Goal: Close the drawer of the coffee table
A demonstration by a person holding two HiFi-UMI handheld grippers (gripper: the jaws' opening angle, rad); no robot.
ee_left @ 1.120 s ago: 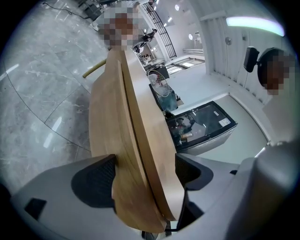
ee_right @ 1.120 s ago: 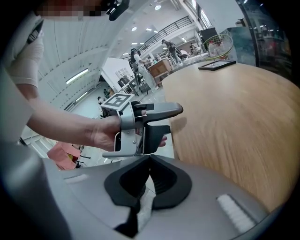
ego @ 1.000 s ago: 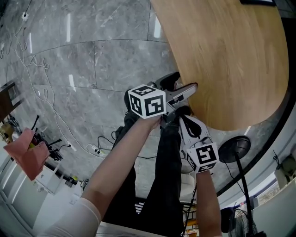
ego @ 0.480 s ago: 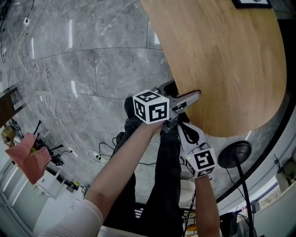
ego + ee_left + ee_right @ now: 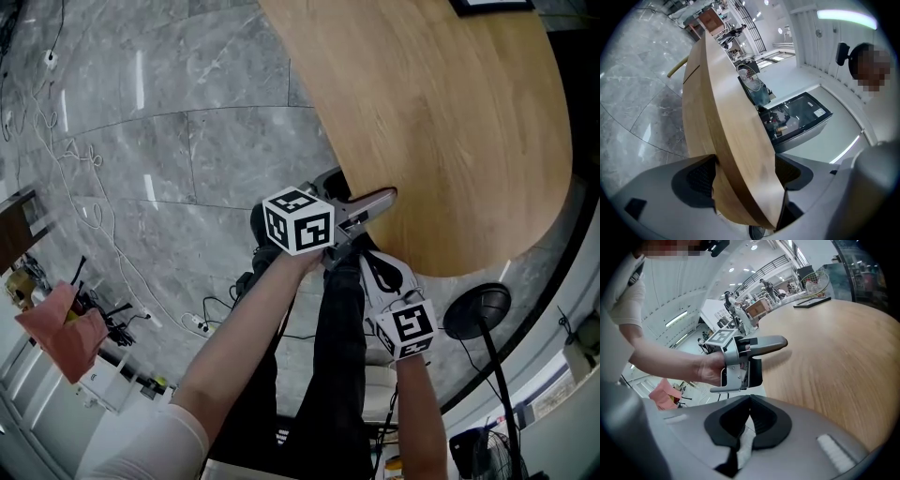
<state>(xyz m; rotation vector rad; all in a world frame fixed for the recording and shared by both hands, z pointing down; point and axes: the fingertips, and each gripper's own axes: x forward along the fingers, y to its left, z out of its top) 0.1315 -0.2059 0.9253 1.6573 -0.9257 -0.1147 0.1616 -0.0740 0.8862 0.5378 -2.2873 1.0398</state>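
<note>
Left claw (image 5: 373, 201) pinches the thick curved light-wood rim (image 5: 740, 131) between its jaws, likely rigid and slick; right claw (image 5: 749, 401) is pressed together.

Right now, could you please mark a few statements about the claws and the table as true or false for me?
The left claw grips the coffee table by its rim. True.
The right claw also holds the rim. False: it is shut on nothing.
A flat dark-framed object lies on the tabletop. True.
The floor is carpeted. False: it is grey tile.
The pink cloth lies on the table. False: it is away from the table, across the floor.
</note>
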